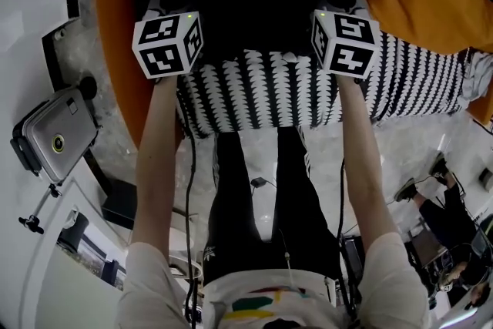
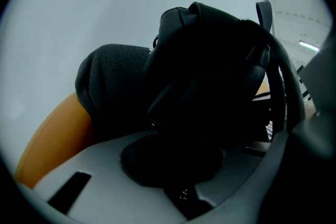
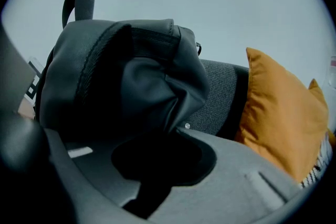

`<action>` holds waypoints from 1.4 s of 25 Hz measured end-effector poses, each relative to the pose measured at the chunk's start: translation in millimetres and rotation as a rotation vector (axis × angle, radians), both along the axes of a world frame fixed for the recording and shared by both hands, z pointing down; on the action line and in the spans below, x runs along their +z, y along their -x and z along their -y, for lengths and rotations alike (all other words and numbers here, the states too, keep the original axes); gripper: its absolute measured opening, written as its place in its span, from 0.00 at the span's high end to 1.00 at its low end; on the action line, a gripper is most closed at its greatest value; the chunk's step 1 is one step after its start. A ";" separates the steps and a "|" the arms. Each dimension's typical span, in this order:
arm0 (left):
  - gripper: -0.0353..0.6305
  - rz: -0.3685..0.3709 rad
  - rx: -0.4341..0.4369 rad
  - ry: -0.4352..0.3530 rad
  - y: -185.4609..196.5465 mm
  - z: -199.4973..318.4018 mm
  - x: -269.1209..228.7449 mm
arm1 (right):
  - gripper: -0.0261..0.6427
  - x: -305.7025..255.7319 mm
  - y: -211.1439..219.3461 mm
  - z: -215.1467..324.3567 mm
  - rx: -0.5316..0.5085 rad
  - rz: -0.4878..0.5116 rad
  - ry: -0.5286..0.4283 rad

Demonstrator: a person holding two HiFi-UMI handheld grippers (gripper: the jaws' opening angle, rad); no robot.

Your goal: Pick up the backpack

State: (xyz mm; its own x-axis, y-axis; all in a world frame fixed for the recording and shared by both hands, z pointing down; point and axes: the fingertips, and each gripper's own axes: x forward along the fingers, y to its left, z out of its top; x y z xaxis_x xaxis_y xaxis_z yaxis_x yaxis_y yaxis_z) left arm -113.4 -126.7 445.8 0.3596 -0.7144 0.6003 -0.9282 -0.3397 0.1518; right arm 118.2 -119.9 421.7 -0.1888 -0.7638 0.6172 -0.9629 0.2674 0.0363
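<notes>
Left gripper [image 2: 173,165] bites the black backpack [image 2: 210,71] at centre frame. Right gripper [image 3: 163,157] clamps its fabric too, orange cushion [image 3: 278,113] at right.

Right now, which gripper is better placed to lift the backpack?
Right, marginally: the right gripper visibly pinches a bunched fold of the backpack. The left gripper grips it too, but its bite is lost in shadow.

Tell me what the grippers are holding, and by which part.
Both hold the backpack: the left gripper and right gripper each pinch a fold of its body fabric, one per side.
</notes>
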 end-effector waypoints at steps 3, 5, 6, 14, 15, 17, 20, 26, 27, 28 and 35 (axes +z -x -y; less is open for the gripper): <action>0.87 0.010 0.006 -0.031 3.8 -0.3 -24.4 | 0.88 -18.1 4.0 -5.0 0.006 0.030 -0.012; 0.87 0.002 0.009 -0.069 7.2 3.8 -45.7 | 0.88 -36.9 7.3 -3.0 0.014 0.035 -0.035; 0.87 -0.001 0.009 -0.089 9.0 6.5 -56.0 | 0.88 -46.2 9.2 -1.0 0.018 0.036 -0.050; 0.87 0.022 0.005 -0.285 -21.1 24.2 -209.5 | 0.88 -198.0 -19.6 2.5 0.031 0.055 -0.207; 0.87 0.010 0.002 -0.296 -23.6 18.1 -231.1 | 0.88 -218.9 -22.6 -2.5 0.036 0.055 -0.220; 0.87 -0.029 0.000 -0.302 -21.6 -0.2 -272.9 | 0.88 -260.6 -21.9 -16.5 0.040 0.050 -0.243; 0.87 -0.063 0.004 -0.340 -15.7 -21.6 -341.3 | 0.88 -328.7 -17.3 -32.5 0.031 0.044 -0.303; 0.87 -0.079 -0.045 -0.455 -2.6 -64.5 -469.7 | 0.88 -445.9 -7.0 -66.5 -0.001 0.098 -0.416; 0.87 -0.092 -0.066 -0.472 0.8 -72.6 -488.5 | 0.88 -464.0 -4.4 -72.6 -0.005 0.108 -0.434; 0.87 -0.099 -0.083 -0.491 3.6 -81.0 -506.8 | 0.88 -481.7 -2.0 -79.3 -0.008 0.114 -0.453; 0.87 -0.073 -0.103 -0.617 -11.7 -140.6 -593.6 | 0.88 -564.3 -16.4 -139.5 -0.023 0.150 -0.560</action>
State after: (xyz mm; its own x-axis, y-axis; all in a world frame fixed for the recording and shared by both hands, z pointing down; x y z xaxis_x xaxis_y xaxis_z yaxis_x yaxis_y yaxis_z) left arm -101.7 14.0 -147.8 0.2948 -0.9546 0.0428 -0.9555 -0.2942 0.0210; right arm 134.7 19.6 -142.7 -0.2632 -0.9609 0.0856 -0.9627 0.2674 0.0414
